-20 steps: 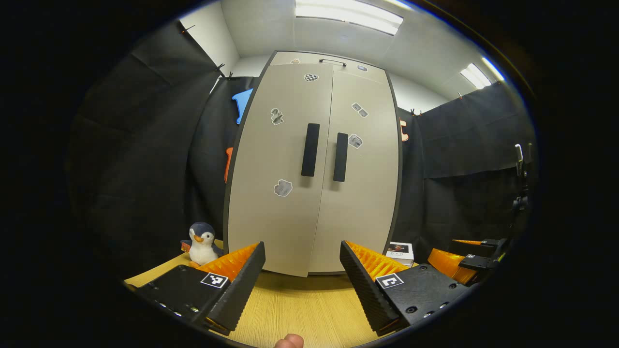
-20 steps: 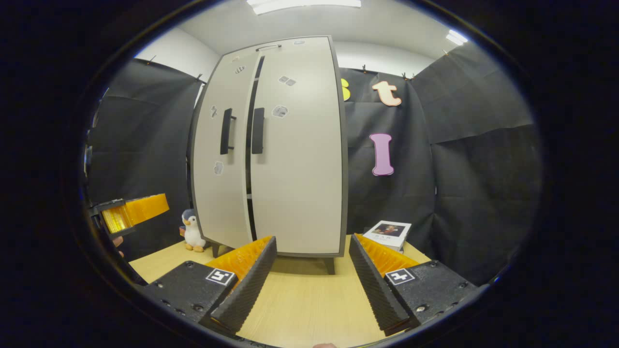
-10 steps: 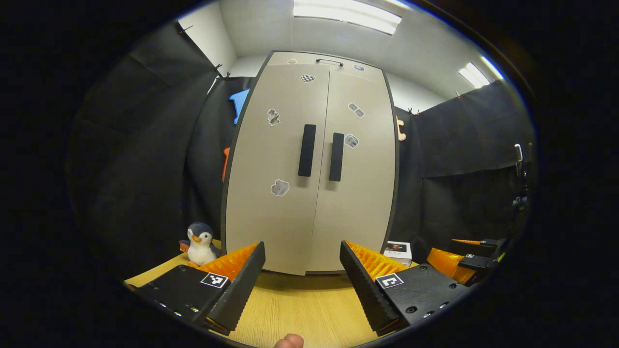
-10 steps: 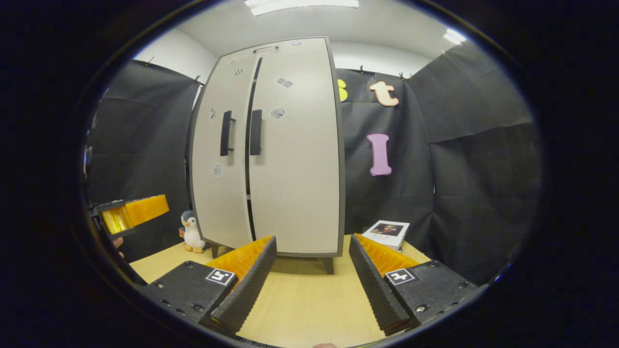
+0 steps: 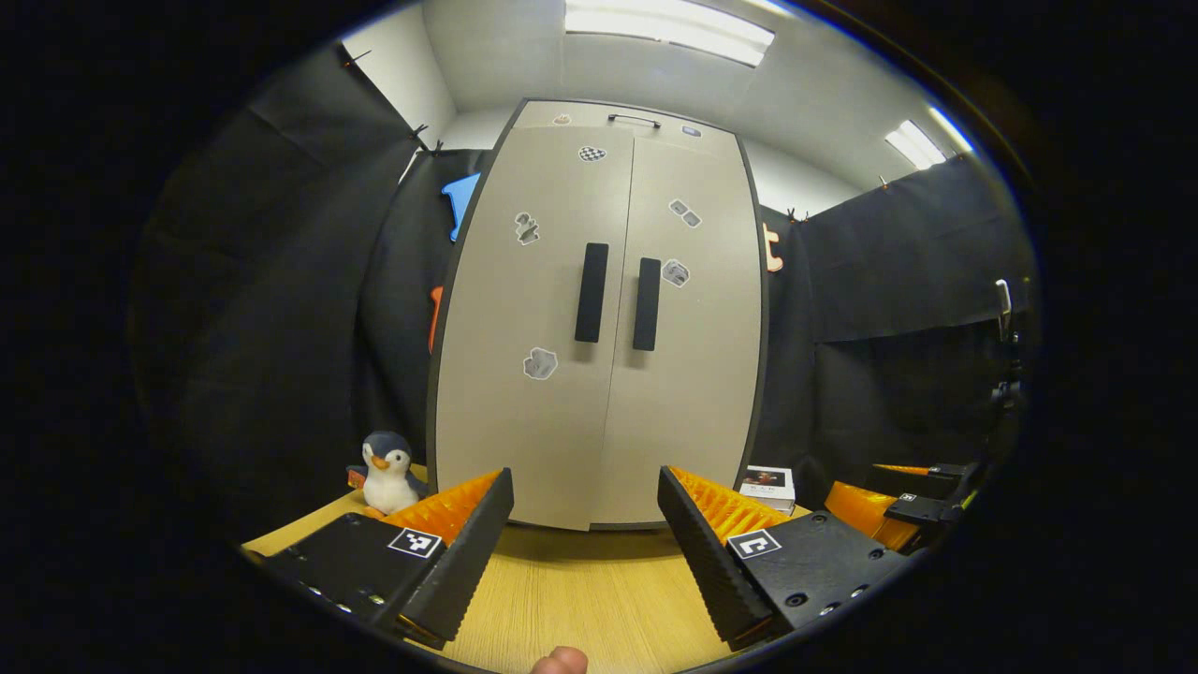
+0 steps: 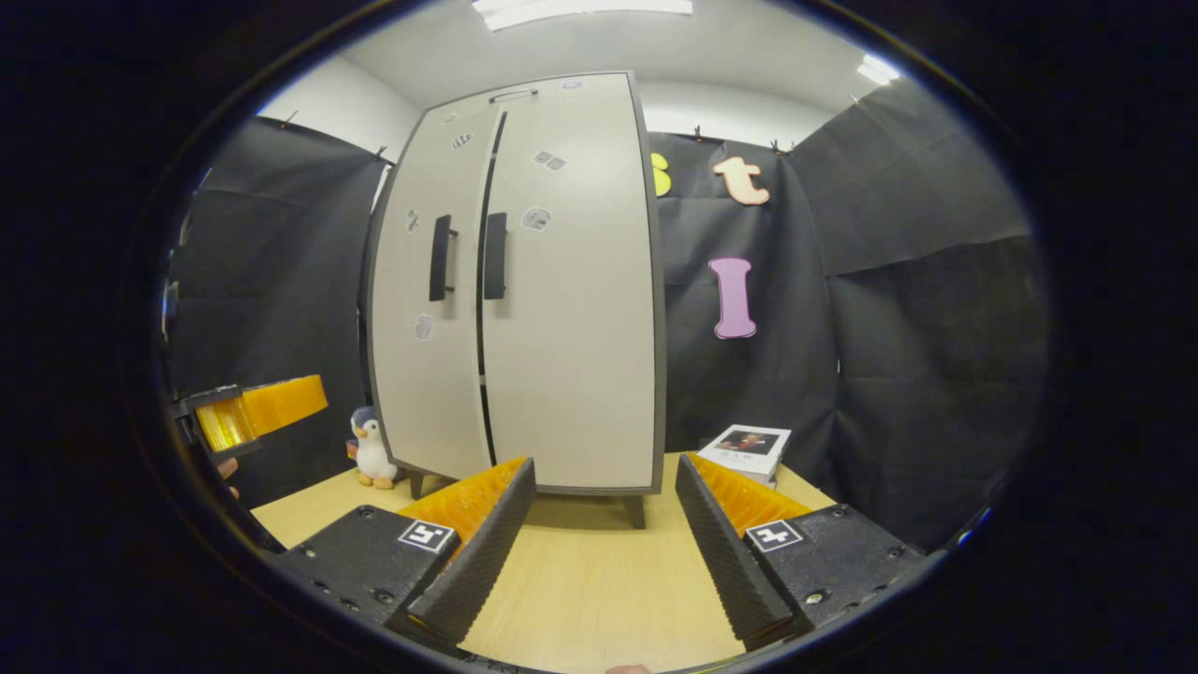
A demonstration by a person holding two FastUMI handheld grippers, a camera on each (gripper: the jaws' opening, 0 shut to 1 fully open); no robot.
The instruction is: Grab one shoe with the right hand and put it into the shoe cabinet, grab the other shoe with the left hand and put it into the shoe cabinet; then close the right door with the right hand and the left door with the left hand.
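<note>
Fingers (image 5: 487,524) spread, empty; beige shoe cabinet (image 5: 599,318) doors shut.

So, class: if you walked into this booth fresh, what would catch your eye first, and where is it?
The tall pale shoe cabinet stands mid-table, its two dark handles side by side at the door seam. A toy penguin sits at its left foot, a book lies to its right, and both open grippers, left and right, face it.

The shoe cabinet (image 5: 599,318) is pale beige with a dark edge, black handles (image 5: 591,292) and small grey stickers (image 5: 539,363). The bench (image 6: 599,580) is light wood-grain. The penguin toy (image 5: 388,473) is navy, white and orange-beaked.
</note>
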